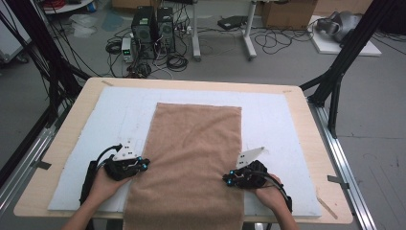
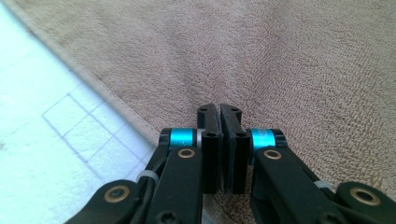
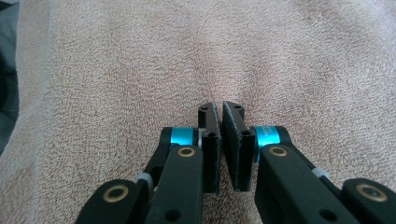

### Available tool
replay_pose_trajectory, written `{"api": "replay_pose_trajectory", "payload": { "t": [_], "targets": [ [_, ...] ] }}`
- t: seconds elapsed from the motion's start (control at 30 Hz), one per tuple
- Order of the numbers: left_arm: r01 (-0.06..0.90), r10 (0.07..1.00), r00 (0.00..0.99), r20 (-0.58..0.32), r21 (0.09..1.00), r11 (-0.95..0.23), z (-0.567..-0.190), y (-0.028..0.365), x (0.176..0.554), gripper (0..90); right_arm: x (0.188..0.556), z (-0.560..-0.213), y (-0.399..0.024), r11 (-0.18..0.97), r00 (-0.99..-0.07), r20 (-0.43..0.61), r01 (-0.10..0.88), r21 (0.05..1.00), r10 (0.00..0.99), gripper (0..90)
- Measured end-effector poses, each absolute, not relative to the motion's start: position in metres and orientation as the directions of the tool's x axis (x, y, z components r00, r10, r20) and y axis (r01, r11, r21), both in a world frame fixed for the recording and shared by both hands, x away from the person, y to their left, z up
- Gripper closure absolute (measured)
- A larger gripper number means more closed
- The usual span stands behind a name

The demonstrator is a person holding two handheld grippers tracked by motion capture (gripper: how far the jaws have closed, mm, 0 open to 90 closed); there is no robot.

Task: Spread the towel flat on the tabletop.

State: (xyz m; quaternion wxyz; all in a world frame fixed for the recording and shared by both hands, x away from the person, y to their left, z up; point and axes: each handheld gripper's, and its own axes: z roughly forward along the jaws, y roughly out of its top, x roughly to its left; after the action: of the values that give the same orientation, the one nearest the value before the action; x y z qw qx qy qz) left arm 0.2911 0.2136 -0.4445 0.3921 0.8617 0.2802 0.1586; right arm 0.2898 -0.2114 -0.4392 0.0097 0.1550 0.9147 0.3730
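Two grippers sit at the towel's (image 1: 191, 163) long edges, left gripper (image 1: 142, 165) and right gripper (image 1: 229, 180) both clenched; in the gripper views we see cloth puckering toward the closed jaws, so we judge each pinches an edge. Towel lies flat between them on the white mat (image 1: 273, 124), stretching ahead, near end over the table (image 1: 306, 139) edge, so no fold yet, all lifting and folding remains.

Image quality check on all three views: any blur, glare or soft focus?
High view: even light, soft overall, no glare on the towel. Left gripper view: white mat slightly blown out; towel weave sharp mid-frame, softer toward the far edge. Right gripper view: evenly lit, claw crisp, towel softens toward the top.
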Motion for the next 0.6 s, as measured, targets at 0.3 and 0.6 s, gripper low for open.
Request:
{"api": "replay_pose_trajectory", "payload": {
  "t": [0.3,0.6],
  "targets": [
    [0.358,0.599,0.8,0.034,0.774,-0.523,-0.445,0.222,0.273,86.9,0.277,-0.437,-0.211,0.686,-0.964,0.116,0.253,0.683,0.24,86.3],
    [0.345,0.555,0.832,0.016,0.769,-0.539,-0.445,0.225,0.266,75.5,0.261,-0.435,-0.223,0.671,-0.963,0.13,0.258,0.695,0.236,80.2]
  ]
}}
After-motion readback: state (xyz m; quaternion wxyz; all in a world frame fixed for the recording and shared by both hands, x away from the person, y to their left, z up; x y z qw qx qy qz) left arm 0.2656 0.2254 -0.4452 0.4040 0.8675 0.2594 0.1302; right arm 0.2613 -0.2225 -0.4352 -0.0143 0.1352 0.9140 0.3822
